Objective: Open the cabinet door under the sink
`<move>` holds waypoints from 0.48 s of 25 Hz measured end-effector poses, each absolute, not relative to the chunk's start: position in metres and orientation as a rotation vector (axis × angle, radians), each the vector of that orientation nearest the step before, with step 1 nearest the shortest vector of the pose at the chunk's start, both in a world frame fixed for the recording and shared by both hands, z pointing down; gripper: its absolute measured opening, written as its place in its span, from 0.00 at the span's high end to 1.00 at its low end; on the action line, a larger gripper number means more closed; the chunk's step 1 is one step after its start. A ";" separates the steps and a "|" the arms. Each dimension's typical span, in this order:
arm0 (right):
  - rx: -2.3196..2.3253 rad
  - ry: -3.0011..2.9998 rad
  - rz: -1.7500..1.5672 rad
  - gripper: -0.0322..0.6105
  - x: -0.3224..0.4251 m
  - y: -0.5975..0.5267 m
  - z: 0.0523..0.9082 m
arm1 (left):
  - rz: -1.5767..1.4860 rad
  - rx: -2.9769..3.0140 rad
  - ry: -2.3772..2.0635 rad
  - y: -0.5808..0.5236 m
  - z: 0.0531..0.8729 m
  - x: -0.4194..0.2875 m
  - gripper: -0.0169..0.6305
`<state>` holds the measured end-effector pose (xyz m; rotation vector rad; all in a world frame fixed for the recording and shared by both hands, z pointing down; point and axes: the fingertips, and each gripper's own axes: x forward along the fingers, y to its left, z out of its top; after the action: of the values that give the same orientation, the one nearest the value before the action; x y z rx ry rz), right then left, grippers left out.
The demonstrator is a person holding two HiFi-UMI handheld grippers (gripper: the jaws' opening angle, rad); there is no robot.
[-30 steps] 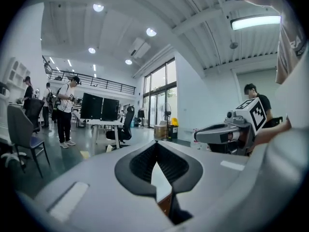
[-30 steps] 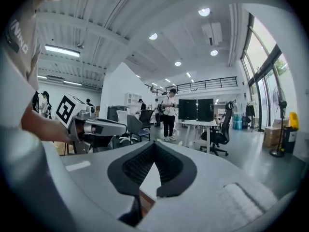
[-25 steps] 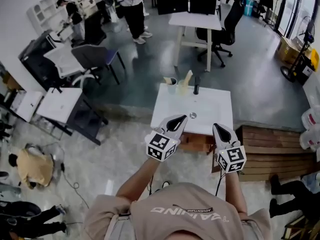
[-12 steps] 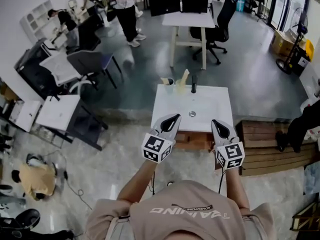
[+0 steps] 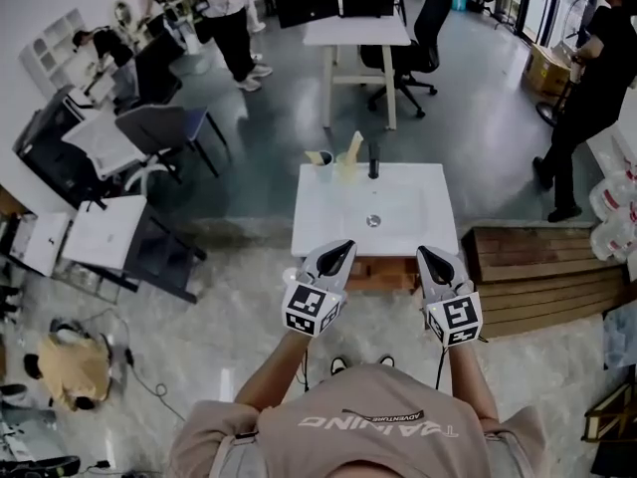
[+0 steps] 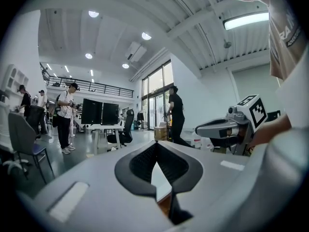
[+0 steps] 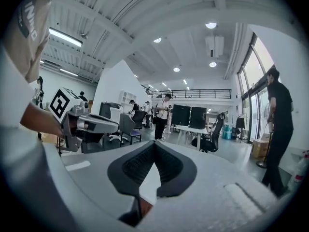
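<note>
A white sink top (image 5: 328,225) with a dark faucet (image 5: 373,160) stands straight ahead of me in the head view. Under its near edge only a brown strip of the wooden cabinet (image 5: 383,275) shows; the door's face is hidden from above. My left gripper (image 5: 345,246) and right gripper (image 5: 423,253) hover side by side just short of that near edge, both shut with nothing held. The left gripper (image 6: 157,144) looks over the sink top, and so does the right gripper (image 7: 155,143).
Two cups (image 5: 333,162) stand at the sink's back left. A wooden pallet (image 5: 542,277) lies on the floor right of the sink. A person in black (image 5: 587,78) stands at the far right, near white containers (image 5: 617,202). A low white desk (image 5: 100,232) sits to the left.
Both grippers have drawn back a little towards me and sunk slightly, still shut. The person in black has walked in at the right.
</note>
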<state>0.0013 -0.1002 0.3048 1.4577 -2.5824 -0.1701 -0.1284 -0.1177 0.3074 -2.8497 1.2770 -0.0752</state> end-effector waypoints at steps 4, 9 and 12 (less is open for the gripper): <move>1.475 -2.605 -0.144 0.95 0.006 -0.095 0.306 | -0.087 -2.861 1.256 -0.115 0.310 -0.124 0.95; 1.511 -2.595 -0.128 0.95 0.016 -0.092 0.302 | -0.081 -2.863 1.241 -0.111 0.305 -0.119 0.95; 1.526 -2.593 -0.121 0.95 0.019 -0.093 0.302 | -0.080 -2.860 1.238 -0.112 0.304 -0.118 0.95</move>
<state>0.0187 -0.0934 0.3018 1.5265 -2.5930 -0.1213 -0.1177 -0.1115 0.3038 -2.8602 1.2381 -0.0805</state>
